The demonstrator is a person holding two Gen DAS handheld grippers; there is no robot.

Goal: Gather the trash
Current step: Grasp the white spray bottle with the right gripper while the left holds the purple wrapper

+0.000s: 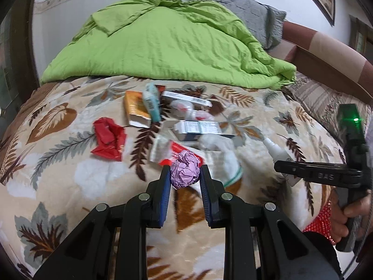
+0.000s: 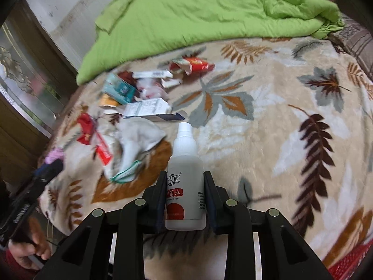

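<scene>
over on the far left of the bed, a crumpled red wrapper lying alone on the leaf-patterned blanket. next along, an orange box and a teal box leaning together, close under the edge of the green quilt. just right of those, a jumble of white cartons, tissue and a red-and-white packet, all touching or overlapping. in front of that heap, the left gripper, its fingers clamped on a crumpled purple paper ball, held just above the blanket. further right, the right gripper, seen side-on from the left wrist camera with a green light on its body and a hand wrapped round its handle. from its own camera, fingers pressed against both sides of a small white spray bottle, nozzle pointing away, red label facing up, lifted clear of the blanket. at the far right, bare blanket with brown and grey leaves, and a striped cover past its edge.
</scene>
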